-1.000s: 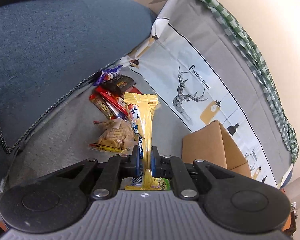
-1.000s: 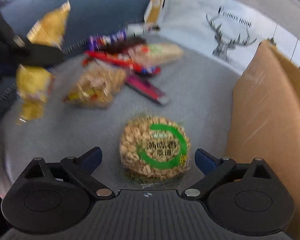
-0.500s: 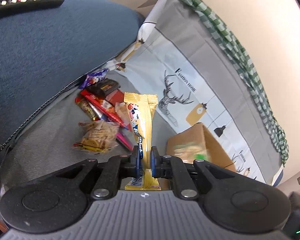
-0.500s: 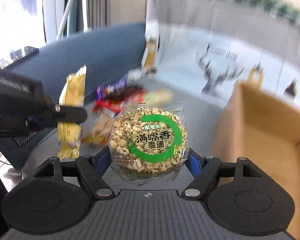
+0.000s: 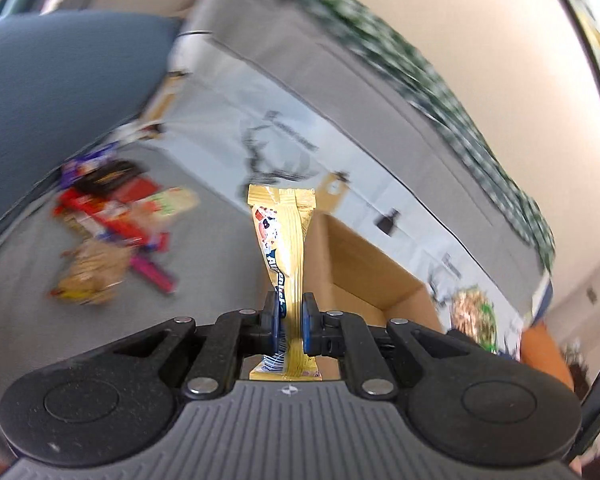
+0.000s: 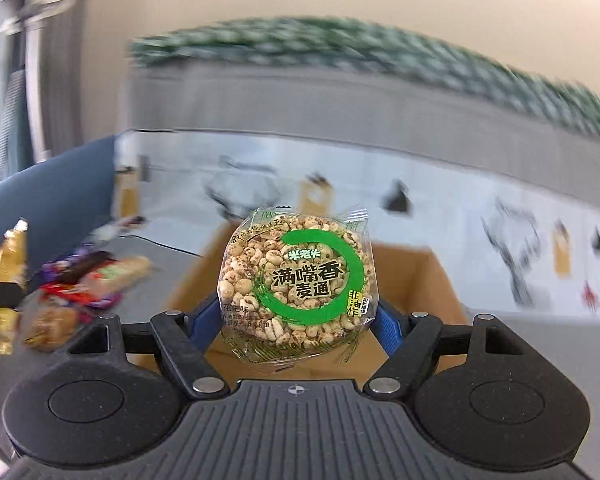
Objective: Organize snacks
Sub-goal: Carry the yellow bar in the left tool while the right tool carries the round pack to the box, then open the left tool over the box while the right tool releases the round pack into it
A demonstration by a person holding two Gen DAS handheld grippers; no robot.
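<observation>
Snack pile (image 5: 112, 240) on sofa (image 5: 204, 248), left of cardboard box (image 5: 364, 268).

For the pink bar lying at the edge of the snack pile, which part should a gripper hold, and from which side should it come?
Probably the pink bar's free end, which sticks out of the snack pile toward the open cushion. Come from above, fingers across its narrow width: it lies flat and long. Blur hides finer detail.

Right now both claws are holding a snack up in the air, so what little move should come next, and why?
Probably carry both a bit farther over the open cardboard box and let go. The right gripper is shut on the round puffed-grain cake in front of the box opening; the left gripper clamps the yellow snack bar near its edge. More snacks remain in the pile.
</observation>
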